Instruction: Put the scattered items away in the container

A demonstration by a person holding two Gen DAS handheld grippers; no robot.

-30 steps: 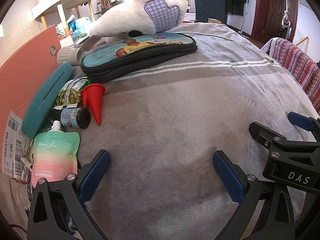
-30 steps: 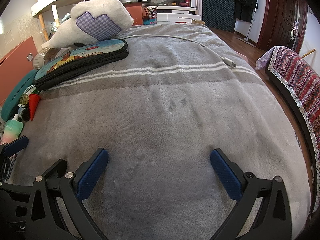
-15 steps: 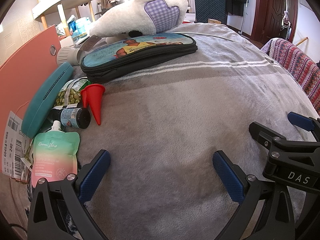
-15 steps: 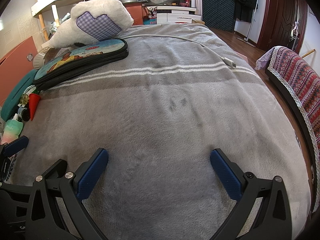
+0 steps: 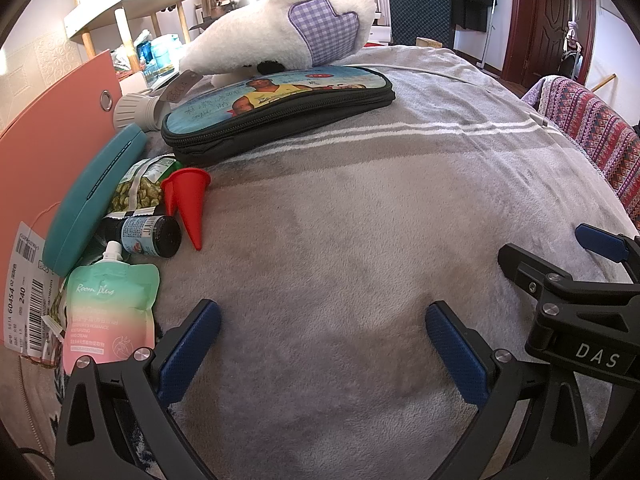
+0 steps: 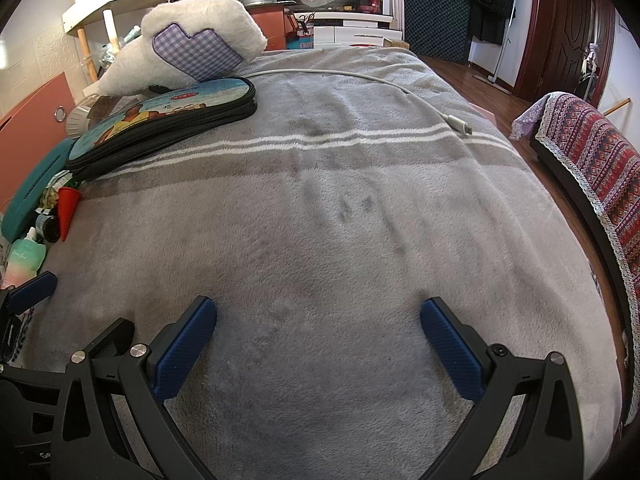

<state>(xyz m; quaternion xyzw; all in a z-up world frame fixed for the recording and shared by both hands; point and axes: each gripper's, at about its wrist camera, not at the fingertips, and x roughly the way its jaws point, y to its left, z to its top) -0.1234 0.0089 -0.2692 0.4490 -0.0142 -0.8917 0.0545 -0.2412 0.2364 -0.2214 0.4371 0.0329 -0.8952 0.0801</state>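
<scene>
Nothing moved since earlier — left gripper (image 5: 322,344) and right gripper (image 6: 318,340) both spread wide, empty, over grey blanket (image 6: 340,220).

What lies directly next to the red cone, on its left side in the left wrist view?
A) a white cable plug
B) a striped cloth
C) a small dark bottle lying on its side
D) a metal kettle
C: the small dark bottle lies on its side against the red cone.
</scene>
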